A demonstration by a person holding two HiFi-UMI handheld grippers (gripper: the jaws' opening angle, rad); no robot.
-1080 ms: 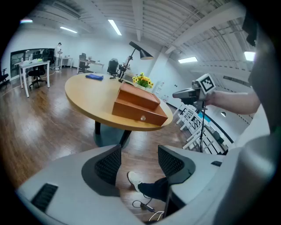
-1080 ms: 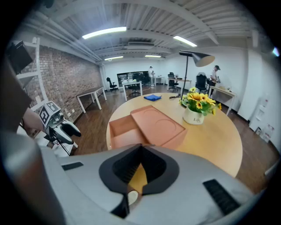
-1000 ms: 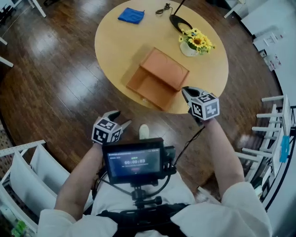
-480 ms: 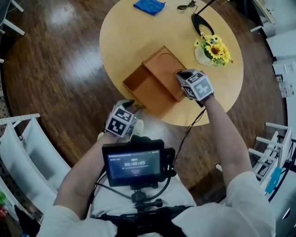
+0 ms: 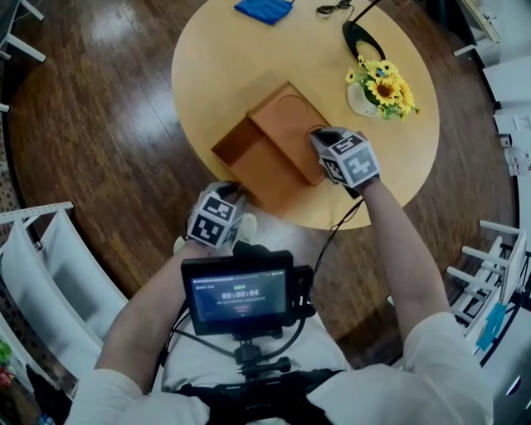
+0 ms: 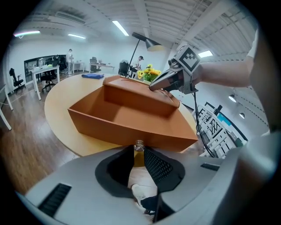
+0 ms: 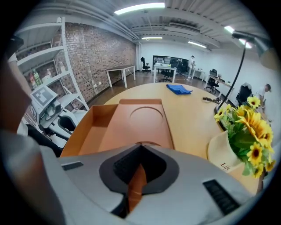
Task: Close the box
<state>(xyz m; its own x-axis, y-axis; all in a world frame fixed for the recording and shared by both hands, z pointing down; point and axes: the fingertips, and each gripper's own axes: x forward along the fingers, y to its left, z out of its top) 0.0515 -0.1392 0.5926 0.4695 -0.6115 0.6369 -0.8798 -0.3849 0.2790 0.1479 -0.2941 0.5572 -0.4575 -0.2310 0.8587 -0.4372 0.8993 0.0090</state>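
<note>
An orange box (image 5: 253, 162) lies open on the round wooden table (image 5: 216, 66), its lid (image 5: 286, 124) folded back flat toward the far right. My right gripper (image 5: 318, 137) is at the lid's right edge and shut on it; a strip of orange lid (image 7: 136, 184) shows between its jaws. My left gripper (image 5: 235, 191) sits at the table's near edge by the box's near corner, with its jaws shut. Only a thin tan sliver shows between its pads (image 6: 156, 165). In the left gripper view, the box's near wall (image 6: 131, 129) is just ahead.
Yellow flowers in a white vase (image 5: 373, 83) stand right of the lid, with a black lamp base (image 5: 357, 37) behind them. A blue cloth (image 5: 264, 8) lies at the table's far edge. White shelving (image 5: 50, 274) stands on the left and white racks (image 5: 498, 266) on the right.
My right gripper has moved from the table's near edge onto the lid's right edge. My left gripper has come up to the box's near corner, and its jaws have gone from open to shut.
</note>
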